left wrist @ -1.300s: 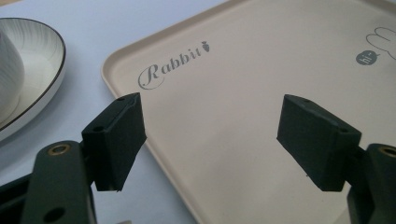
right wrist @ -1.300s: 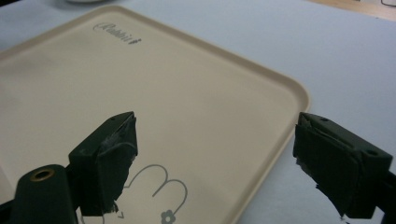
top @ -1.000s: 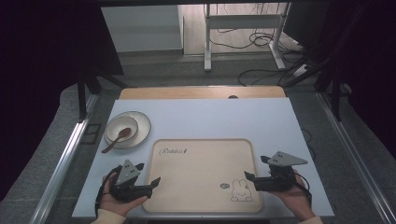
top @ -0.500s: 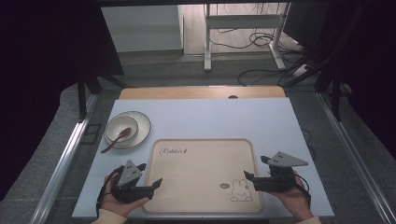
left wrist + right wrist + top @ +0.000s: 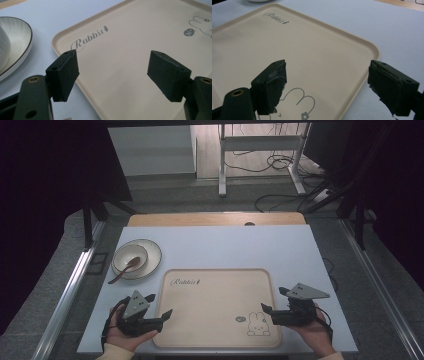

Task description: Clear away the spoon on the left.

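Note:
A beige tray (image 5: 215, 295) with "Rabbit" lettering and a rabbit drawing lies on the pale table near its front edge. My left gripper (image 5: 161, 304) is held at the tray's front left edge, open, with nothing between its fingers. In the left gripper view its jaws (image 5: 116, 75) stand wide apart over the tray's (image 5: 130, 37) left rim. My right gripper (image 5: 272, 299) is at the tray's front right edge, also open and empty. In the right gripper view its jaws (image 5: 329, 87) straddle the tray's (image 5: 287, 45) right corner, above the rabbit drawing.
A white plate (image 5: 152, 255) with a dark rim sits beyond the tray's left corner, carrying a small bowl (image 5: 129, 255) and a brown spoon (image 5: 122, 270). A wooden strip (image 5: 215, 219) runs along the table's far edge. Metal rails flank the table.

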